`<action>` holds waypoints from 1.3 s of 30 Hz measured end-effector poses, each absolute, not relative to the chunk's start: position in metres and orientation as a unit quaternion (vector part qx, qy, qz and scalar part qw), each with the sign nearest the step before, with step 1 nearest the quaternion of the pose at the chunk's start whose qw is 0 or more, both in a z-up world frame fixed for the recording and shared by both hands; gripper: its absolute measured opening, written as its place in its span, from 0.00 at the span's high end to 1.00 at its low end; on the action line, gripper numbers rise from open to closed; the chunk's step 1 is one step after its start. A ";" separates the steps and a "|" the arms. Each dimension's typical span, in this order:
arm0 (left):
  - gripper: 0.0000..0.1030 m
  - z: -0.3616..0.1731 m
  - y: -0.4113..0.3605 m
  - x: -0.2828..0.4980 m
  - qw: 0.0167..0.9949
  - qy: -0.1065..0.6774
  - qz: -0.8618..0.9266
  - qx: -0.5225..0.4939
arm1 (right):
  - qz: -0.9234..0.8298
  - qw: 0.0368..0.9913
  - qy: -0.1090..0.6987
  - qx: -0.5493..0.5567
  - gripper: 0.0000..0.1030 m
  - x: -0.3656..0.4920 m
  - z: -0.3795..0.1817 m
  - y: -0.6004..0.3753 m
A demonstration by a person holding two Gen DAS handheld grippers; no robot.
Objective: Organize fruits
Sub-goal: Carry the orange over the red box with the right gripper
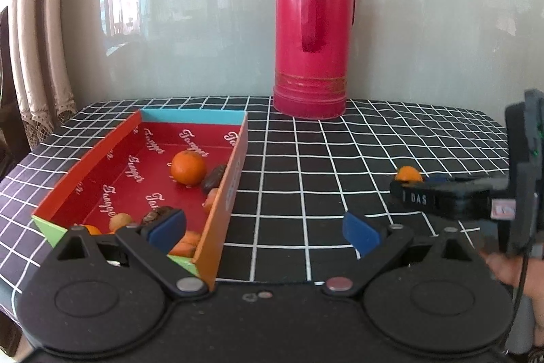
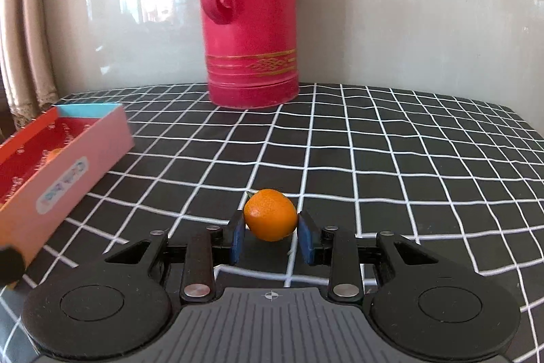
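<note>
A small orange (image 2: 270, 215) sits on the checked tablecloth between the blue pads of my right gripper (image 2: 271, 235). The pads touch or nearly touch its sides. The same orange (image 1: 409, 174) shows in the left wrist view behind the right gripper's finger (image 1: 421, 198). A red-lined cardboard box (image 1: 234, 165) at the left holds a larger orange (image 1: 188, 167), dark dates (image 1: 214, 182) and several small orange fruits (image 1: 120, 220). My left gripper (image 1: 265, 232) is open and empty, its left finger over the box's near right corner.
A tall pink thermos (image 1: 312, 29) stands at the back of the table against the wall; it also shows in the right wrist view (image 2: 250, 16). The box (image 2: 64, 165) lies at the left in the right wrist view. A curtain (image 1: 37, 39) hangs at the far left.
</note>
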State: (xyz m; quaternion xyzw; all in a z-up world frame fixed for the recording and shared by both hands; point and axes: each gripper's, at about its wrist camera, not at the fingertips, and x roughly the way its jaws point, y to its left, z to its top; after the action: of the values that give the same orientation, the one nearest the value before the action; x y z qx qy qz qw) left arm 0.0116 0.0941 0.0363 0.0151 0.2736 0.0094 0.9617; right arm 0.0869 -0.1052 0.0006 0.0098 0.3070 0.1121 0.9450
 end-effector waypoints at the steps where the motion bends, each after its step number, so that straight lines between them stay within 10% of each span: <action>1: 0.10 0.038 0.096 0.009 0.963 0.270 0.011 0.016 | 0.115 0.945 0.307 0.011 0.67 0.084 0.001 -0.104; 39: 0.09 0.033 0.282 -0.067 0.929 0.278 0.221 -0.101 | 0.279 0.934 0.216 -0.061 0.67 0.031 0.049 0.078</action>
State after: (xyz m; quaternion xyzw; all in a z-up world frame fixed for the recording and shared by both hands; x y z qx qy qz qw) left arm -0.0674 0.2822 0.0331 -0.1013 0.2781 0.2214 0.9292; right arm 0.0311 0.0782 0.0492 -0.0605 0.2158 0.2788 0.9338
